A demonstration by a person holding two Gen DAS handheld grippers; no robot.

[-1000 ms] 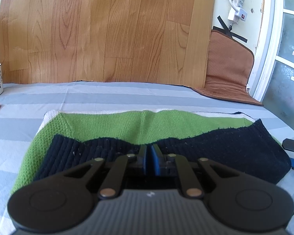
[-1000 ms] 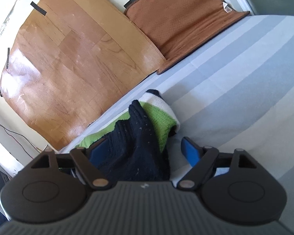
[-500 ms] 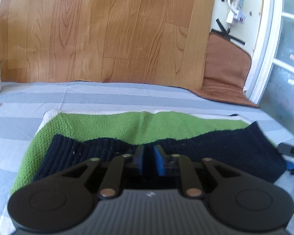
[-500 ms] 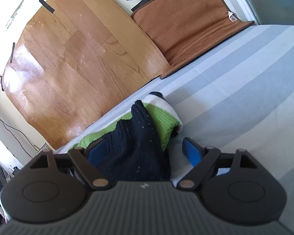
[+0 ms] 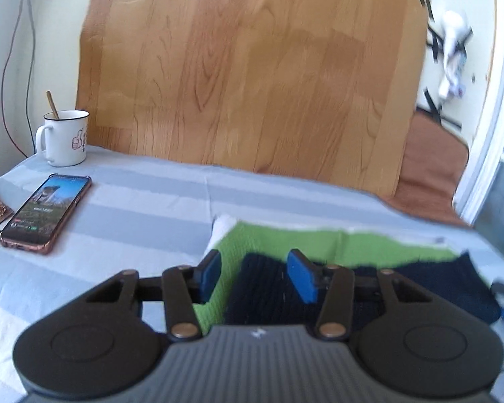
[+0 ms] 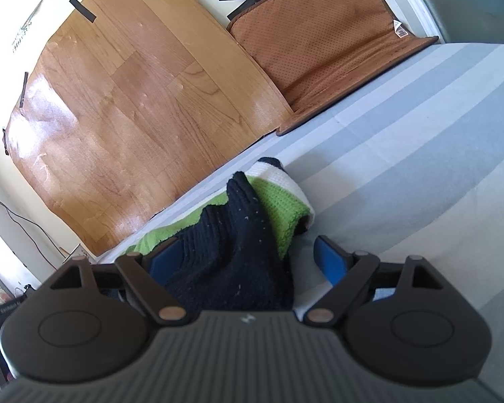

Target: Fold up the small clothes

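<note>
- Striped grey-blue bed sheet (image 5: 144, 208): the green, white & dark navy knit garment (image 5: 285, 248) lies on it, already folded over, navy on top. Prob. nearly done.
- Left gripper (image 5: 255, 272): jaws opening, not pinching the knit.
- Right gripper (image 6: 248, 255): wide open round the navy end, no squeeze.
- Left to do: maybe 1 more fold.

Left gripper (image 5: 256, 277) jaws opening, seemingly gripping nothing, right gripper (image 6: 248, 258) jaws wide
</note>
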